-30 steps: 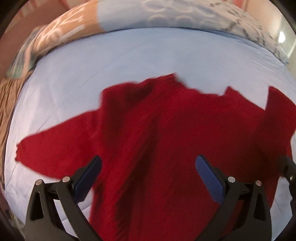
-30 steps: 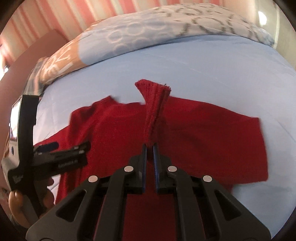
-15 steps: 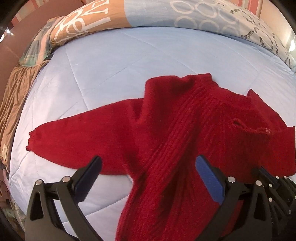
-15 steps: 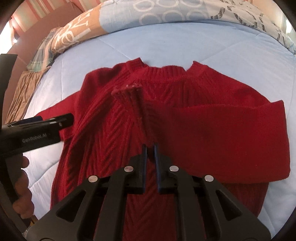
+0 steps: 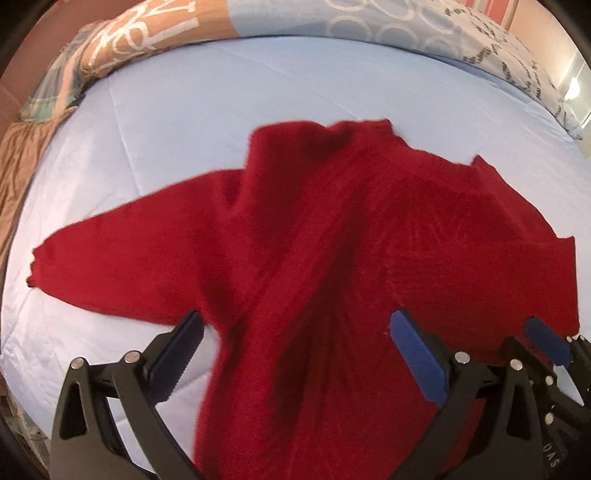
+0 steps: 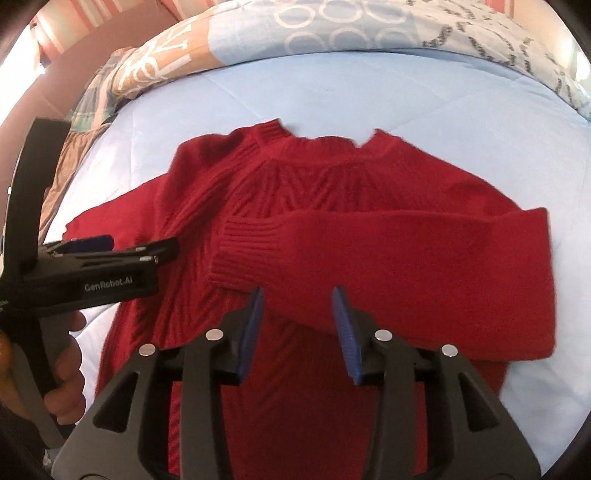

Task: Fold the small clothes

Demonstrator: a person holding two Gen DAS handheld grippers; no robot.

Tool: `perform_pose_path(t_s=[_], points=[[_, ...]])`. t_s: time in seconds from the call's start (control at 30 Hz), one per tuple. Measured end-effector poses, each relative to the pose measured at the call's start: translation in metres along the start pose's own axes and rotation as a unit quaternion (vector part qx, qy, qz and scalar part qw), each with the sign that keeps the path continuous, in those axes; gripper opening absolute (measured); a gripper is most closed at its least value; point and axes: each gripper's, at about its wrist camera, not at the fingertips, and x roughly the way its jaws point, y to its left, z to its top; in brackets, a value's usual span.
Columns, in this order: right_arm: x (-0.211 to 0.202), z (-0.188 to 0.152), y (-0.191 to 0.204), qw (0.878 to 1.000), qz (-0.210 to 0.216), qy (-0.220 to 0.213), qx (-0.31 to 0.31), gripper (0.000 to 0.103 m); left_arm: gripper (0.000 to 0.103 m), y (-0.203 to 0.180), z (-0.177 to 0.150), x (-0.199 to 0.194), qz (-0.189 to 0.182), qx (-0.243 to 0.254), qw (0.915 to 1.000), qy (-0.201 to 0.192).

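Note:
A small red knit sweater (image 5: pixel 332 258) lies front up on a light blue bedspread (image 5: pixel 184 129). Its right sleeve (image 6: pixel 369 258) is folded across the chest, cuff (image 6: pixel 243 251) toward the middle. Its left sleeve (image 5: pixel 129 266) lies stretched out to the left. My right gripper (image 6: pixel 299 325) is open and empty, just in front of the folded sleeve. My left gripper (image 5: pixel 295 354) is open and empty above the sweater's lower body; it also shows from the side in the right wrist view (image 6: pixel 110 251). The right gripper's fingertips (image 5: pixel 546 343) show at the left wrist view's right edge.
Patterned pillows (image 6: pixel 332 29) line the far edge of the bed. A brown and plaid blanket (image 5: pixel 22 155) lies at the left edge. A person's hand (image 6: pixel 62 384) holds the left gripper's handle.
My right gripper laid the right sleeve across the chest, opened and let go of it. My left gripper stayed open above the sweater's lower body.

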Motion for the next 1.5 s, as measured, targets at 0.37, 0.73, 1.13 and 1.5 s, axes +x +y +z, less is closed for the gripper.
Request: perform_pose_path(t_s=[0.37,0.73,1.13,1.5], points=[[-0.019,-0.011,-0.047,0.998,-0.041,-0.015,0.038,0.043,0.101,-0.023,-0.008,0.038,-0.196,-0.051,0.9788,0.030],[-0.026,-0.023,-0.102,0.992,-0.099,-0.020,0.082,0.051,0.061,-0.063,-0.014,0.028,-0.087,0.057,0.9945,0.006],[-0.049,-0.025,-0.157,0.980,-0.144,-0.035,0.133,0.066,0.006,-0.049,0.003,-0.010,-0.001,0.072,0.9941,-0.081],[-0.021,-0.013,-0.152,0.981,-0.093,-0.023,0.169,0.073,0.006,0.030,0.014,0.001,0.092,0.043,0.9915,-0.081]])
